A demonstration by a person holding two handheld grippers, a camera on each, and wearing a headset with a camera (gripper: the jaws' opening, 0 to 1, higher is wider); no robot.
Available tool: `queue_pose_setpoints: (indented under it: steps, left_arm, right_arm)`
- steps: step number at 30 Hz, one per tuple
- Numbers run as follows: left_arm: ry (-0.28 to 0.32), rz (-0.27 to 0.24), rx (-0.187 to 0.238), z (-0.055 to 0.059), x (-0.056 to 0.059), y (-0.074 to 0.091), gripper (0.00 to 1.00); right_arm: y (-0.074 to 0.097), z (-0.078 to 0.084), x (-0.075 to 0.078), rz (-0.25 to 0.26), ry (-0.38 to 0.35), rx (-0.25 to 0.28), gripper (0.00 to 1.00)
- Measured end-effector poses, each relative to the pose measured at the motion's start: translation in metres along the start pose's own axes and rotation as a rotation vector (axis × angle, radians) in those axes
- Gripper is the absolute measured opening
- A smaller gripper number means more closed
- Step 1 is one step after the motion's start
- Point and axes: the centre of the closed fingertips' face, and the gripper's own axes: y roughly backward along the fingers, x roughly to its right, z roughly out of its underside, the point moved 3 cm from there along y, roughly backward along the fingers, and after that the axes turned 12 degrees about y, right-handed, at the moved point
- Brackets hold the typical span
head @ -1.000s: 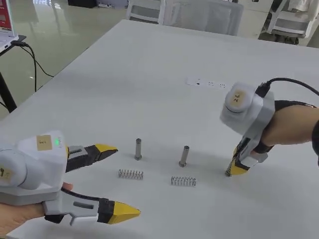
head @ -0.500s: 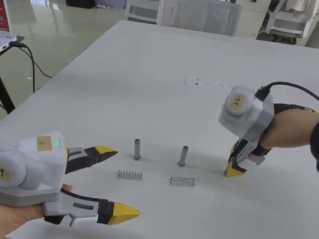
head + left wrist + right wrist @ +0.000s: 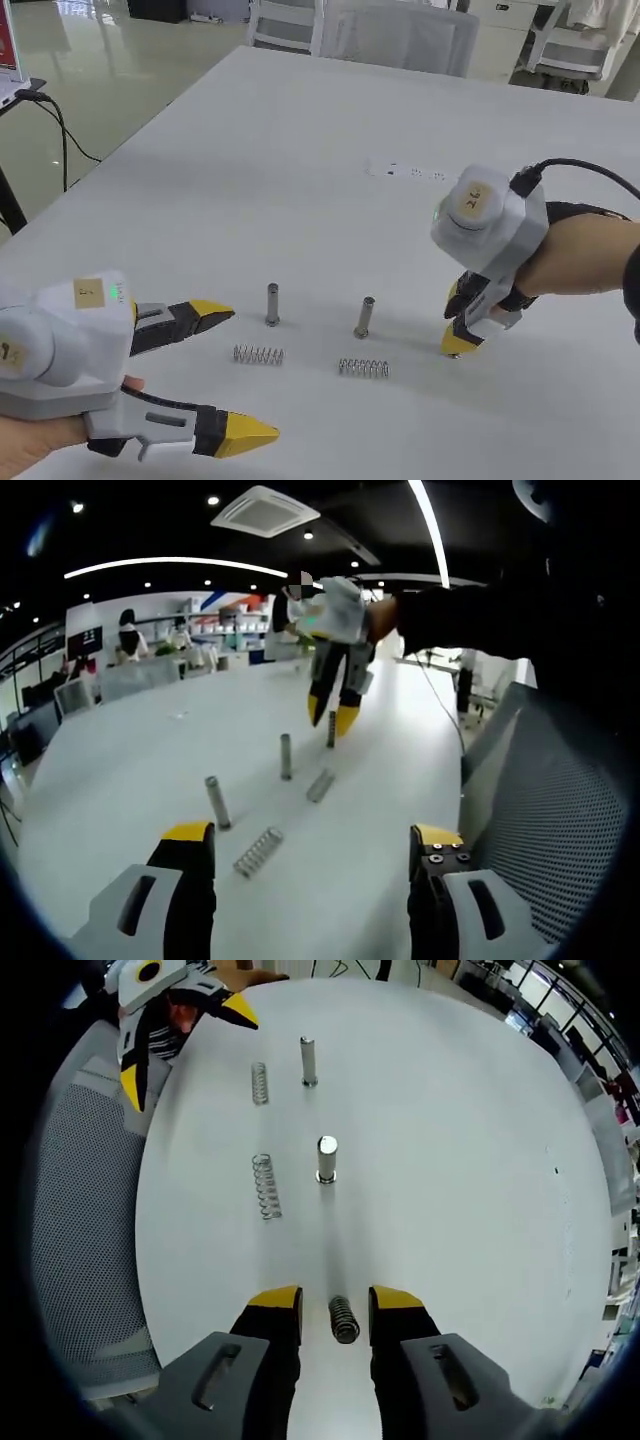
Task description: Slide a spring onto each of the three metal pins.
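- White bench (image 3: 300, 150), chairs (image 3: 390, 30) beyond; two pins (image 3: 272, 304) upright, two springs (image 3: 258, 354) loose before them.
- Right gripper (image 3: 336, 1302) slightly parted around third spring (image 3: 343, 1325); left gripper (image 3: 252, 372) spread wide.

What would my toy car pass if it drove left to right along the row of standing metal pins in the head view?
White-and-yellow left gripper → short grey metal pin → second grey metal pin → white-and-yellow right gripper.
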Motion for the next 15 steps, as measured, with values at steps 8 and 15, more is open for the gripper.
queue_pose_setpoints:
  steps: [8,15]
  left_arm:
    - [0.001,0.001,-0.002,0.0,0.001,0.0,0.75]
    - [0.001,0.003,-0.002,0.0,0.002,0.0,0.75]
  right_arm:
    - [0.003,-0.025,-0.009,-0.001,0.041,0.037,0.24]
    - [-0.003,-0.041,-0.02,-0.017,0.084,0.046,0.22]
